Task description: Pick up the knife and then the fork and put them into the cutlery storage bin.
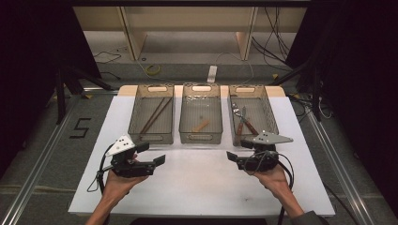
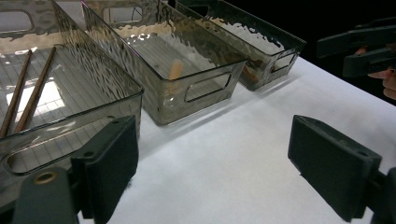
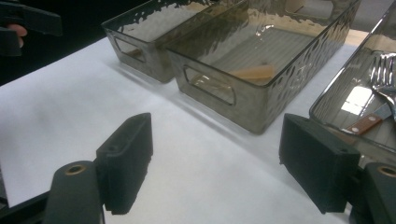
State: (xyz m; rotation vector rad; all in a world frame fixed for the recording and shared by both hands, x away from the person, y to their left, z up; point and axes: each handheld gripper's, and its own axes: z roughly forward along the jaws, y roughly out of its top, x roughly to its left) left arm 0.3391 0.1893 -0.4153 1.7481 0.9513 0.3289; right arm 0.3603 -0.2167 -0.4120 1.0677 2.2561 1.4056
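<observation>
Cutlery (image 1: 244, 121) with wooden handles lies in the bin (image 1: 270, 117) by the table's far right corner, nearest the right gripper (image 1: 231, 156). It is judged stiff, light and slippery at the metal, best pinched at the handles. Both the right and the left gripper (image 1: 160, 160) are seen parted and empty.

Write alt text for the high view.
Two hand-held grippers, left gripper and right gripper, hover open and empty over a white table. Behind them stand three clear bins: chopsticks, a small wooden piece, cutlery.
</observation>
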